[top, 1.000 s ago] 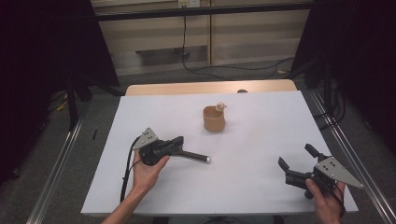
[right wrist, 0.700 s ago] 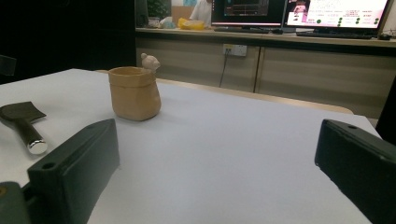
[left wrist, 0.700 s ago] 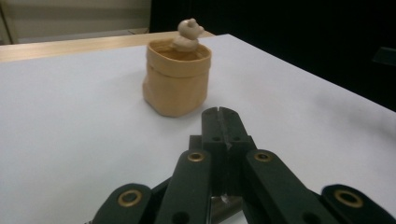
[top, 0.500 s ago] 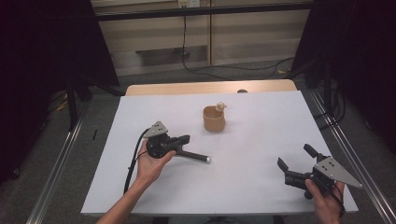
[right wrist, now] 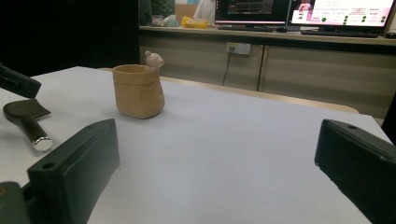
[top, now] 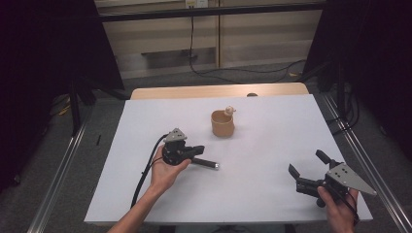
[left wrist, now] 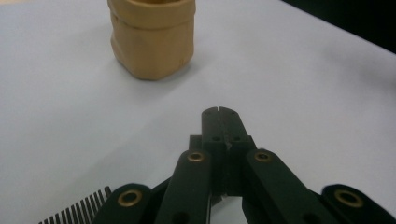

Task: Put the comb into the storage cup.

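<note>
The left gripper [top: 194,151] is seen with fingers pressed together, nothing held between them. The tan pot [left wrist: 152,37] is found just ahead of those fingers on the white worktop [top: 272,141]. The right gripper [top: 307,171] is held wide open and empty, well apart from the pot.

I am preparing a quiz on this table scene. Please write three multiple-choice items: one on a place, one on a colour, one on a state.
1. Where does the tan, soft-walled cup with a small bear figure on its rim stand?
A. middle of the table's far half
B. near right corner
C. on the floor
2. What colour is the table top?
A. green
B. white
C. red
3. How do the jaws of the right tool stand?
A. shut
B. wide apart
C. clamped on the cup
A: the high view shows it there. B: every view shows a white surface. B: the right gripper view shows a wide gap.
</note>
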Demonstrator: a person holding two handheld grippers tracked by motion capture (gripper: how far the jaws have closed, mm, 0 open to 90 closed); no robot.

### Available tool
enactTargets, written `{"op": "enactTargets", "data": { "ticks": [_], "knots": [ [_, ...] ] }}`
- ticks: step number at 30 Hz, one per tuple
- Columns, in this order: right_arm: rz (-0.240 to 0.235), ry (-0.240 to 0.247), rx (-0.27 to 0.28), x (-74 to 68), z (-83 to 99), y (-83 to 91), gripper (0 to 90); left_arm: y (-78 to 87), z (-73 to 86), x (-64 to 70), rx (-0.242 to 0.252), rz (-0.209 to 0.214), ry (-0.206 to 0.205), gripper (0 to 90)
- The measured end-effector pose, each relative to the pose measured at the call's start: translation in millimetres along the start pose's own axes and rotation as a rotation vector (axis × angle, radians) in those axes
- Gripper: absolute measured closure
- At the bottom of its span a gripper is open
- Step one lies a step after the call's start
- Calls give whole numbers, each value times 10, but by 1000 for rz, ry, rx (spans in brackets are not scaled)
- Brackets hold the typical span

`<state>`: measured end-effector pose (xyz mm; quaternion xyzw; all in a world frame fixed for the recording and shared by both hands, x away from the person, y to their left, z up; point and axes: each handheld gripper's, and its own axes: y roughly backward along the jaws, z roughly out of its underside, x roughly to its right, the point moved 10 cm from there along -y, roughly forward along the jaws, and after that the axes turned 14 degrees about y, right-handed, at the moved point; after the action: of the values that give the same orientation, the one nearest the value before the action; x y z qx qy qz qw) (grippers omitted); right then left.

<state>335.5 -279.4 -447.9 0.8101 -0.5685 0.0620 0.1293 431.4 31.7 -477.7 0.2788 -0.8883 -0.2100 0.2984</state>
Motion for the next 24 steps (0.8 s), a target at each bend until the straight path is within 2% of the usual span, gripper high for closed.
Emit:
{"op": "enactTargets", "data": {
  "ticks": [5,6,10,13,15,22,24],
  "knots": [
    [-1,-2,2,-4,-2,-4,0,-42,16,-48,-12,-17,28,900],
    [-1,-2,2,-5,-4,-5,0,-63,36,-56,-31,-24,33,900],
    [-4,0,4,-10,-6,-3,0,-105,75,-46,-53,-26,38,900],
    [-7,2,4,-13,-5,-2,0,-139,70,-15,-47,-25,31,900],
    [-4,3,2,-9,-1,-8,0,-200,44,10,-36,-44,25,900],
    [-3,6,-1,-3,5,-11,0,-342,114,172,-85,-19,-3,900],
    [-5,4,-3,-3,8,-11,0,-342,130,171,-92,-18,-7,900]
  ]
}}
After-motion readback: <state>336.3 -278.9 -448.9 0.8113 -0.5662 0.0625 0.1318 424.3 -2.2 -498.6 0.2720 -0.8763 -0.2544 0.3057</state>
